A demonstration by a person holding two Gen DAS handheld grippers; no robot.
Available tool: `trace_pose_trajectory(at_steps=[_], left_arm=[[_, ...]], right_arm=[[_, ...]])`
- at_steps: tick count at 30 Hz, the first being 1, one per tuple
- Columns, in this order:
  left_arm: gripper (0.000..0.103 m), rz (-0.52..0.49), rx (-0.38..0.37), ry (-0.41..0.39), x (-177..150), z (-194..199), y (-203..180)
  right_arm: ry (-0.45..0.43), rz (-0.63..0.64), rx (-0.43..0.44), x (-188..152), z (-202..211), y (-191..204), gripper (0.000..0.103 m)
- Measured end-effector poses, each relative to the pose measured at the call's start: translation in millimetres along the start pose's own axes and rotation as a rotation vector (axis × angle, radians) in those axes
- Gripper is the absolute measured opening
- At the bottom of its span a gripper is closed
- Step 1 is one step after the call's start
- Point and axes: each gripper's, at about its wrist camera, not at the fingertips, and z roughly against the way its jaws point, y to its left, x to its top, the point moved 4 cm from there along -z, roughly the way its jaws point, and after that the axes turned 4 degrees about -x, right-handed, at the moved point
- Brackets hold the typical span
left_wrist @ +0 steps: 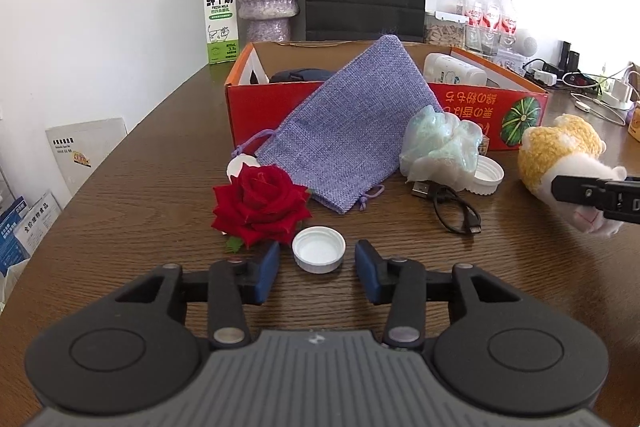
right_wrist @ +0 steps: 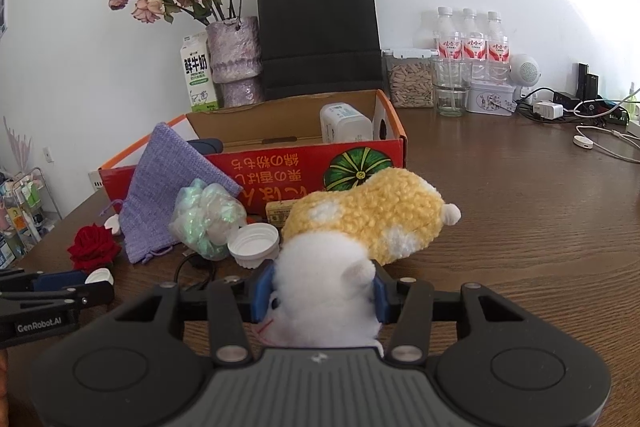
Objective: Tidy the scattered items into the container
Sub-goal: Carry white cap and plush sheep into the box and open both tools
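Our right claw [right_wrist: 323, 297] is clamped on the white end of the fluffy yellow-and-white plush toy [right_wrist: 362, 217], ready for lifting into the red cardboard box [right_wrist: 280, 163] beyond. Our left claw [left_wrist: 316, 269] stands apart, the small white plastic cap [left_wrist: 319, 250] lying just ahead between its tips.

- Looking like a lived-in home room: brown wood-grain tabletop [right_wrist: 520, 227] sitting against a plain white wall.
- Standing along the wall: vase of dried roses [right_wrist: 234, 55], milk carton [left_wrist: 219, 13], black paper bag [right_wrist: 318, 27], water bottles [right_wrist: 472, 39].
- Trailing at the far right: chargers and cables [right_wrist: 560, 111].
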Motion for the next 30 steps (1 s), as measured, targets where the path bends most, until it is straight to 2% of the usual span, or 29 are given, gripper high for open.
trace_pose_trajectory(at_steps=[1,2,7,11,17,24,30], left_arm=[[0.031,-0.002,-0.005,0.0,-0.2,0.7,-0.7],[0.028,-0.004,-0.009,0.0,-0.1,1.3,-1.5],[0.028,0.003,-0.019,-0.005,-1.0,3.0,-3.4],[0.028,0.014,-0.027,-0.027,-0.5,9.3,-2.8],[0.028,0.015,-0.037,-0.111,10.9,28.4,-4.7],[0.028,0.021,-0.03,-0.258,61.7,46.9,-3.8],[0.028,0.049,-0.03,-0.337,118.8,33.4,-5.0]], right_arm=[[0.011,0.003,-0.002,-0.7,-1.9,0.2,0.047],[0.025,0.007,-0.005,-1.6,-4.7,0.4,0.048],[0.064,0.026,0.0,-4.0,-11.5,2.0,0.047],[0.038,0.017,0.022,-4.1,-3.5,1.3,0.045],[-0.047,0.012,0.047,9.3,17.0,1.9,0.044],[-0.163,0.034,0.079,50.3,28.5,15.7,0.044],[-0.216,0.043,0.113,93.0,3.9,37.5,0.044]])
